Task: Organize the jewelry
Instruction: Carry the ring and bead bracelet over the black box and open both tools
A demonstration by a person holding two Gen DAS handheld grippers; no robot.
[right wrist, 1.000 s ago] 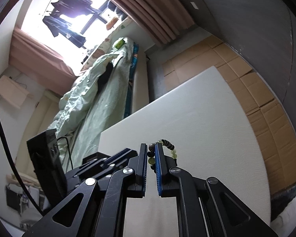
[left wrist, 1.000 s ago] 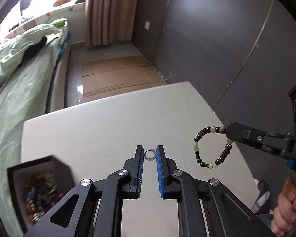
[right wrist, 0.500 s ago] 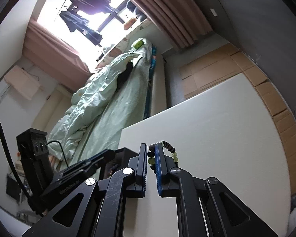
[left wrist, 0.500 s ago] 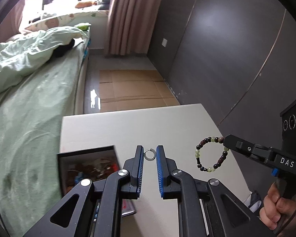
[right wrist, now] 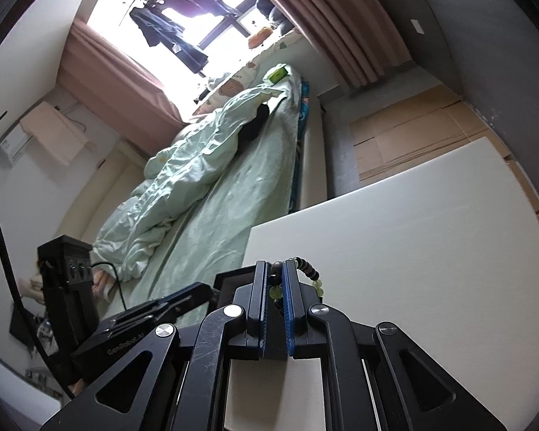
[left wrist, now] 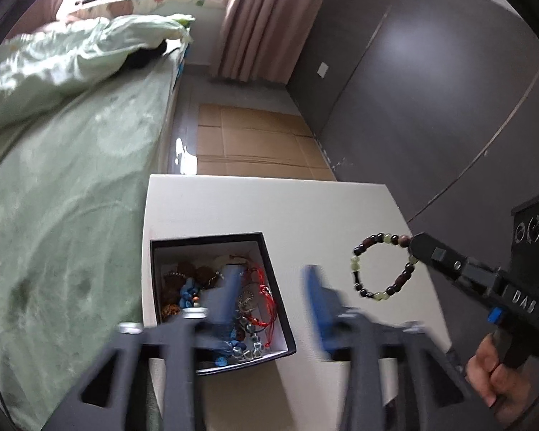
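My left gripper (left wrist: pixel 271 292) is open and blurred, hanging over the right side of a black jewelry box (left wrist: pixel 275 289) that holds several bracelets and beads on the white table (left wrist: pixel 269 201). No ring shows between its fingers. My right gripper (right wrist: pixel 275 287) is shut on a beaded bracelet (right wrist: pixel 307 274) of dark and pale green beads. In the left wrist view the bracelet (left wrist: pixel 382 265) hangs from the right gripper's tip (left wrist: pixel 418 248), above the table to the right of the box.
A bed with a green quilt (left wrist: pixel 54 143) runs along the table's left side. Cardboard sheets (left wrist: pixel 251 140) cover the floor beyond the table. A dark wall (left wrist: pixel 431 89) stands at the right. The left gripper's body (right wrist: pixel 68 287) shows at the right wrist view's lower left.
My left gripper swung over the jewelry box and opened wide; the small silver ring it held is no longer between its fingers. My right gripper still holds the bracelet.
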